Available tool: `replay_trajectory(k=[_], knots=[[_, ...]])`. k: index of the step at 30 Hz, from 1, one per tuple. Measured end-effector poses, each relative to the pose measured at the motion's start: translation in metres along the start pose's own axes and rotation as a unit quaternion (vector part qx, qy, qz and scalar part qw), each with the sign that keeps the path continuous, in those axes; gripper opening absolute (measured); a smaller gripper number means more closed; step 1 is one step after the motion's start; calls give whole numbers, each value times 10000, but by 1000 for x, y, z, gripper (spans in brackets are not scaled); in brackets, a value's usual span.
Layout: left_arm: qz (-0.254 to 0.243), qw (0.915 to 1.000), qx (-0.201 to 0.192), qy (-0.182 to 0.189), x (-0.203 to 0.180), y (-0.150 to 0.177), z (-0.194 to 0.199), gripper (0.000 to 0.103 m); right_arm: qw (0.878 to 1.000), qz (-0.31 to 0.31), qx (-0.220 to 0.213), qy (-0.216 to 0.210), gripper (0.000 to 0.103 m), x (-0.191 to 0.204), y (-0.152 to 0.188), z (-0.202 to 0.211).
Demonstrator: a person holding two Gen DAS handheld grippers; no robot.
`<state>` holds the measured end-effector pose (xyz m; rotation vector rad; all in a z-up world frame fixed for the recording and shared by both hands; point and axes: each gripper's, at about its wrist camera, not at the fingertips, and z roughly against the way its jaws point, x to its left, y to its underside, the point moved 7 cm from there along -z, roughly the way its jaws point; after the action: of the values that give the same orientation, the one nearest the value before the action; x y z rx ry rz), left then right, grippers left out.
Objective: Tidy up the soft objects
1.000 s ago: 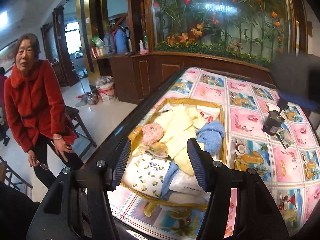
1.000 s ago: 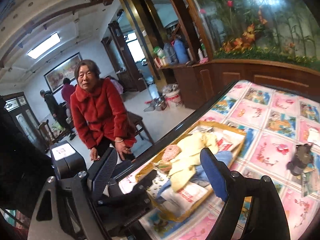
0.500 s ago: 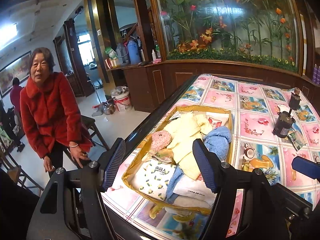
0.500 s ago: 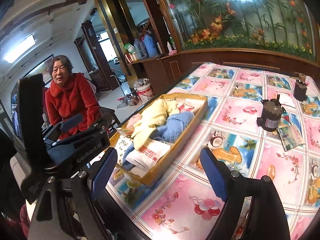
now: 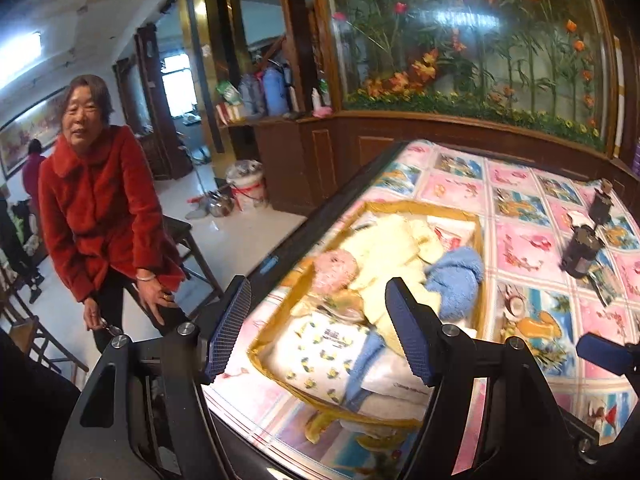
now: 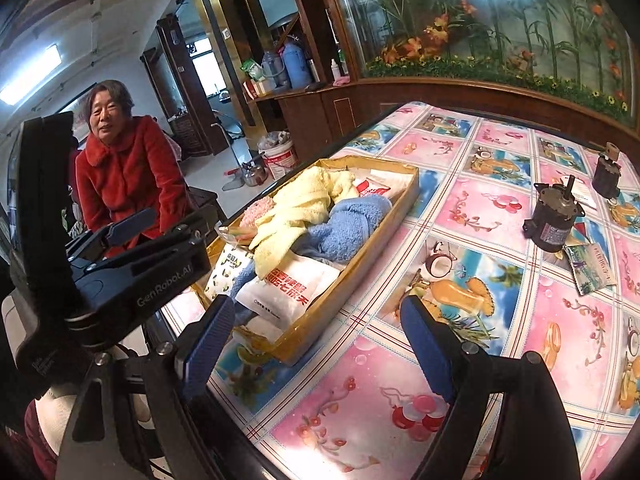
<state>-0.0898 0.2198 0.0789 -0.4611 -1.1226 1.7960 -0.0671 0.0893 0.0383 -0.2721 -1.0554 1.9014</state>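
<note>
A shallow yellow-brown box lies near the table's left edge. It holds a pale yellow cloth, a blue towel, a pink fluffy item, a lemon-print pack and a white packet. My left gripper is open and empty, held above the box's near end. My right gripper is open and empty, above the tablecloth just right of the box. The left gripper's body shows in the right wrist view.
The table has a pink and blue patterned cloth. Two small dark motors and a card stand at the right. A woman in a red coat stands beside the table's left edge. A wooden cabinet runs behind.
My right gripper has swung right and forward, from over the table's left edge to above the tablecloth beside the box. My left gripper has shifted slightly; both stay open.
</note>
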Motion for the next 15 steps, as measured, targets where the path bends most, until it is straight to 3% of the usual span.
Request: replay_trajectory(k=[3, 4, 5, 6, 8, 15], knots=[[102, 9995, -276, -131, 7, -8, 10, 71, 10000, -4, 31, 20, 85, -1, 1, -3], [105, 9995, -296, -13, 5, -9, 12, 76, 10000, -10, 36, 28, 85, -2, 1, -3], [124, 9994, -281, 175, 3, -9, 11, 89, 10000, -19, 40, 35, 85, -2, 1, -3], [148, 9989, -254, 363, 0, -9, 9, 92, 10000, -30, 41, 42, 85, -4, 1, -4], [215, 9971, -244, 683, -3, -11, 6, 93, 9999, -79, 59, 63, 85, -7, 2, -5], [306, 9964, -315, 722, -8, -17, 8, 93, 9997, -164, 82, 151, 85, -18, 4, -2]])
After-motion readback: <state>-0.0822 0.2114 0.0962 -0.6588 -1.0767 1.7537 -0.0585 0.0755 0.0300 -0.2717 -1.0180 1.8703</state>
